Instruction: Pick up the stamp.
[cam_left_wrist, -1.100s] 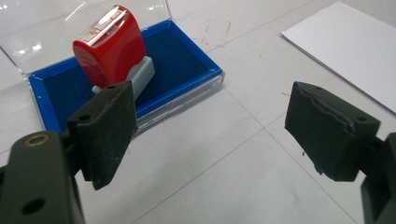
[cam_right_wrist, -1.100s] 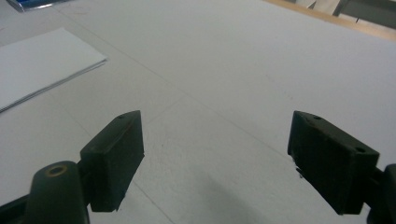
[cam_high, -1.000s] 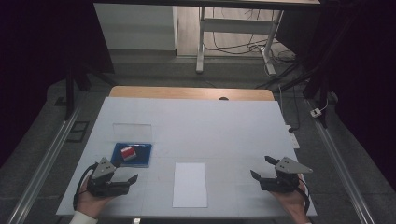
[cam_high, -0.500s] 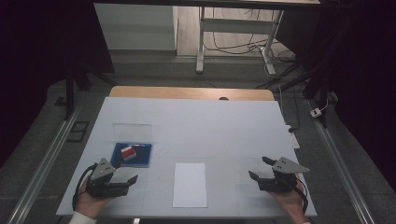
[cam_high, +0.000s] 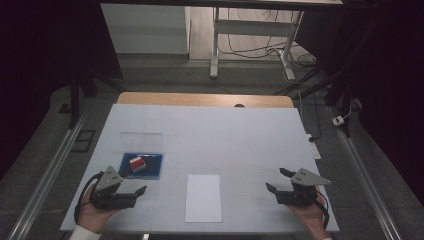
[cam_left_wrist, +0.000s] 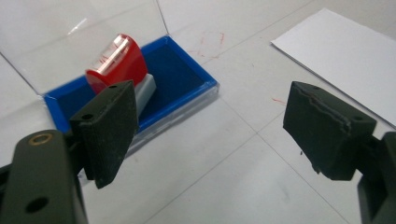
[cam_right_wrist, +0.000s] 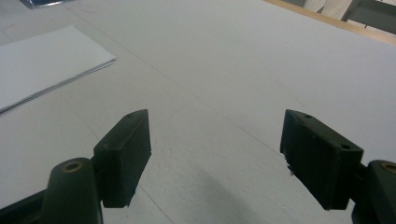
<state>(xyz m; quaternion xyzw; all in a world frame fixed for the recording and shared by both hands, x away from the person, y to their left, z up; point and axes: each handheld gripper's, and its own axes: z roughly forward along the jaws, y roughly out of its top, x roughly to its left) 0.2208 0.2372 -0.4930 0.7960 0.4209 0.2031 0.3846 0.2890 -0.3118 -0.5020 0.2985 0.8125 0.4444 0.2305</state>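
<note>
Both tools rest low on the counter (cam_high: 240, 130), jaws spread wide and holding nothing: the left tool (cam_high: 131, 192) at about seven o'clock, the right tool (cam_high: 276, 182) at four. Just beyond the left one, a red-capped stamp (cam_left_wrist: 119, 65) lies tilted in an open blue case (cam_left_wrist: 187, 81) with a clear lid (cam_left_wrist: 70, 32). It looks light, rigid and somewhat slick; I'd grip its grey body across the sides. A paper sheet (cam_high: 204, 197) lies at six.

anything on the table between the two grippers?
Yes: in the high view a white paper sheet lies flat on the table about midway between the left gripper and the right gripper, touching neither. Otherwise bare tabletop.
</note>
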